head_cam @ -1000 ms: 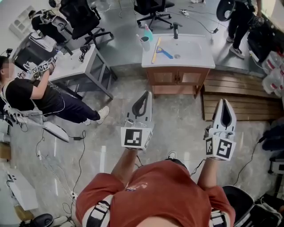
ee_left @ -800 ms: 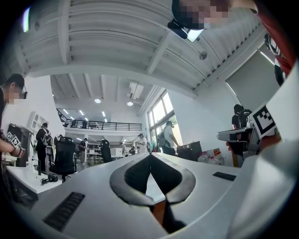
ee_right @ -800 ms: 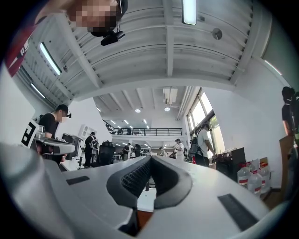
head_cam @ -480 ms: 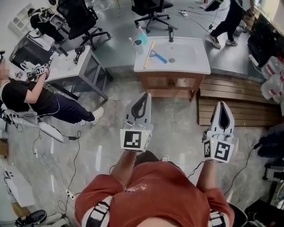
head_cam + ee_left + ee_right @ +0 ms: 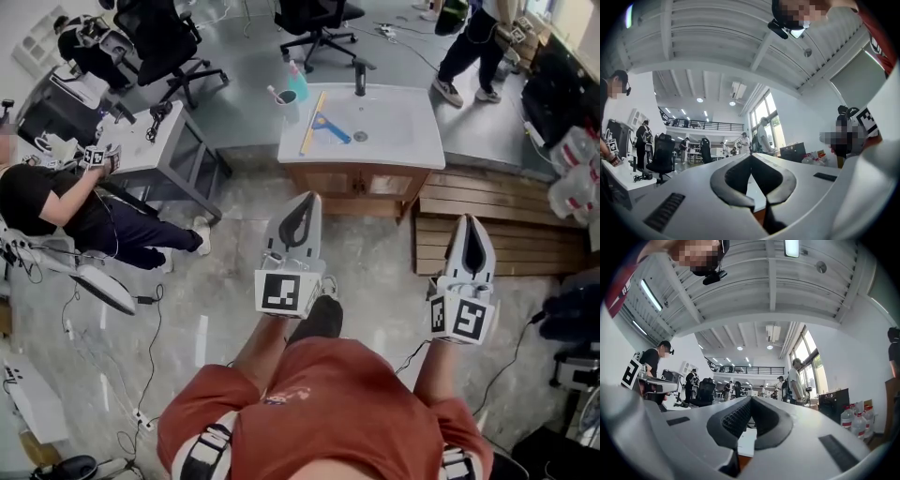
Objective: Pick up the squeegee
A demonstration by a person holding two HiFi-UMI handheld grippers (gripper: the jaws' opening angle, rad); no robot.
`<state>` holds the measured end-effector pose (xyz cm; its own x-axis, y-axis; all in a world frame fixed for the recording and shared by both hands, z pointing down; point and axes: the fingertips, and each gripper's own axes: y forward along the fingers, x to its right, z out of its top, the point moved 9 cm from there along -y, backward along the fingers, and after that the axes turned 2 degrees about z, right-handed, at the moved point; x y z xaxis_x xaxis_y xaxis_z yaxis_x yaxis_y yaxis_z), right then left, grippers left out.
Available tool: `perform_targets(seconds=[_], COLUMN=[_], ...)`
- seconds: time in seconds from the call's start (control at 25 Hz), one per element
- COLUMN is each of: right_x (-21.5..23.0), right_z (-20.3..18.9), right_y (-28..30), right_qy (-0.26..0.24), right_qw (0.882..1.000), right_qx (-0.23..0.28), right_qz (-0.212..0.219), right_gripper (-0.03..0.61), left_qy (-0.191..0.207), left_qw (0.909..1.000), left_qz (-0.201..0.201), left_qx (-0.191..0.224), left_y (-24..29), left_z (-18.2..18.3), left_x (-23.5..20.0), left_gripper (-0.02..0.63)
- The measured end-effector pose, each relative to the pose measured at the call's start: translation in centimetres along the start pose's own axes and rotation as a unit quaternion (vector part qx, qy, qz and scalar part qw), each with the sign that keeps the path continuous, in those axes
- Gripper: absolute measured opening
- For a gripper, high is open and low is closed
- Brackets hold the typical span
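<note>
The squeegee (image 5: 317, 121), a long yellow blade with a blue handle, lies on the left part of the white washbasin counter (image 5: 412, 145) in the head view. My left gripper (image 5: 310, 195) hangs in mid-air well short of the counter, jaws shut and empty. At the same height further right, my right gripper (image 5: 470, 218) is also shut with nothing in it. In the left gripper view the gripper (image 5: 751, 154) points slightly upward at the room, and the right gripper (image 5: 751, 398) does the same in the right gripper view. Neither gripper view shows the squeegee.
A cup (image 5: 286, 97) and a teal bottle (image 5: 297, 82) stand at the counter's left back corner, a black tap (image 5: 360, 78) behind the basin. A seated person (image 5: 66, 202) is at a grey desk (image 5: 150, 141) on the left. Wooden pallets (image 5: 511, 225) lie right of the cabinet.
The counter with the squeegee has slid left and nearer in the head view as I walk toward it. Both grippers keep their pose, still shut.
</note>
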<state>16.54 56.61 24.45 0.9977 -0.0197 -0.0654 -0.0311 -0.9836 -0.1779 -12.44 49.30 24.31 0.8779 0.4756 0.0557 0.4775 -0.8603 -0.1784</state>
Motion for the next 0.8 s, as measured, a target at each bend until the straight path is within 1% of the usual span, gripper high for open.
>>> perform_targets(seconds=[0.16,0.24,0.4,0.6,0.8], right_x=[0.0,-0.5,-1.7,-3.4,-5.0], right_z=[0.0,-0.1,-0.5,-1.6,-2.8], right_y=[4.4,7.1,12.8,20.1,26.4], right_qy=[-0.008,-0.013,-0.011,-0.012,-0.018], right_qw=[1.000,1.000,1.000,1.000,1.000], right_qx=[0.006,0.004,0.004,0.001,-0.008], right_qz=[-0.011,-0.007,-0.005,0.003,0.012], right_gripper=[0.006,0.008,0.008,0.008,0.008], left_qy=[0.002,0.005,0.004,-0.001,-0.003], left_qw=[1.0000,1.0000,1.0000,0.9999,0.9998], left_qz=[-0.005,-0.003,0.001,0.013,0.017], left_qx=[0.007,0.002,0.008,0.005,-0.004], left_y=[4.0,6.0,10.2,15.1,19.7], left_z=[-0.5,-0.9,-1.6,-2.7,-4.6], left_x=[-2.4,-4.1,-7.8,-13.0,-17.1], left_gripper=[0.017,0.017,0.017,0.018,0.017])
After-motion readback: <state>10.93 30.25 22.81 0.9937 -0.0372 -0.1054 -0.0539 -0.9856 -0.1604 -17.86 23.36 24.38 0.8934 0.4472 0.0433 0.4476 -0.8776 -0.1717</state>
